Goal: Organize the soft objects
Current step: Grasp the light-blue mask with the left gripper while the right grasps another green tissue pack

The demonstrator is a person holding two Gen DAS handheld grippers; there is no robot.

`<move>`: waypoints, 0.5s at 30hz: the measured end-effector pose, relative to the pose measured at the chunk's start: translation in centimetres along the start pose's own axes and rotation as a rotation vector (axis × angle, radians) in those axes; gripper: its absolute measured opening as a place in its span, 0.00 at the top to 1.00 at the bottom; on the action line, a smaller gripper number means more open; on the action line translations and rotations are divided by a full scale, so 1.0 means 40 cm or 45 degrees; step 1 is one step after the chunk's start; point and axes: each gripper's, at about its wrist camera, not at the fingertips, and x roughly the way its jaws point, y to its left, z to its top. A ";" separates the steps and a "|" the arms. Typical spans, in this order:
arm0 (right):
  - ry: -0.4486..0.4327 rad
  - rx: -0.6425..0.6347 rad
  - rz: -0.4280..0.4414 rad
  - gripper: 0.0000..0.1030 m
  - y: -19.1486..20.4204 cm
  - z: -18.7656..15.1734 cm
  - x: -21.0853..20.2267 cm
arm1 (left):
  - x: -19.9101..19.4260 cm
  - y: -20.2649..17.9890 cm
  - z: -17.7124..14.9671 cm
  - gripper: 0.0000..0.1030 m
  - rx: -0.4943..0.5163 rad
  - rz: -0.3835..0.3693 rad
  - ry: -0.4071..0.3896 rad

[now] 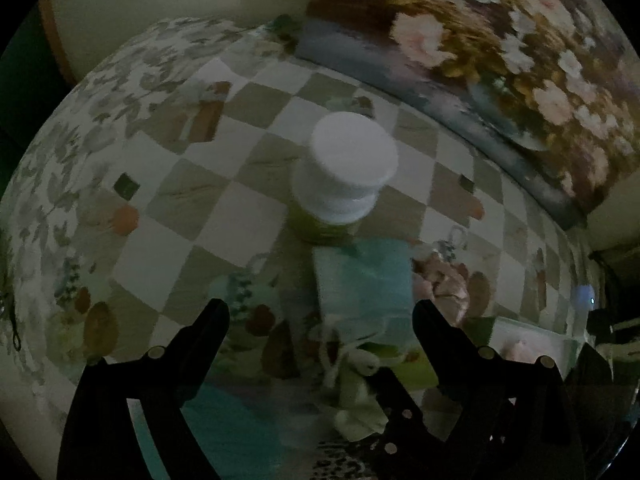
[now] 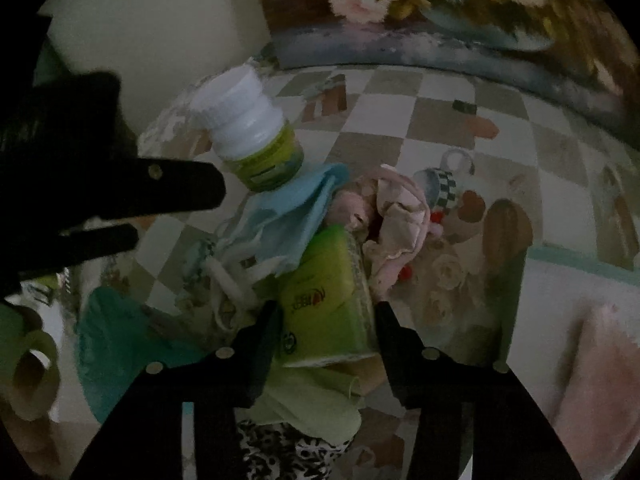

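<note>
My right gripper (image 2: pixel 326 314) points down at a heap of soft things, its two pads against the sides of a green tissue pack (image 2: pixel 328 304). A light blue face mask (image 2: pixel 296 216) with white strings lies just behind the pack, and a crumpled pink cloth (image 2: pixel 400 220) lies to its right. My left gripper (image 1: pixel 322 316) hangs open over the blue mask (image 1: pixel 364 280) with nothing in it. In the right wrist view its black fingers (image 2: pixel 180 188) reach in from the left. A white-capped bottle with a green label (image 1: pixel 348 172) stands upright behind the mask.
A checkered tablecloth (image 1: pixel 248 184) covers the surface. A floral painting (image 2: pixel 440 0) leans at the back. A teal cloth (image 2: pixel 108 320), a light green cloth (image 2: pixel 312 400) and a leopard-print cloth (image 2: pixel 288 452) lie near the front. A paper roll (image 2: pixel 32 372) is at the left, a pink towel (image 2: pixel 600 380) at the right.
</note>
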 end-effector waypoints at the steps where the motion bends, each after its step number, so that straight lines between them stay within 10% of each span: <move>1: 0.000 0.014 0.011 0.51 -0.007 0.000 -0.002 | 0.003 -0.011 -0.002 0.09 0.014 -0.001 0.000; 15: 0.010 0.105 0.110 0.52 -0.077 -0.001 -0.017 | 0.102 -0.089 -0.017 0.26 0.146 0.042 0.076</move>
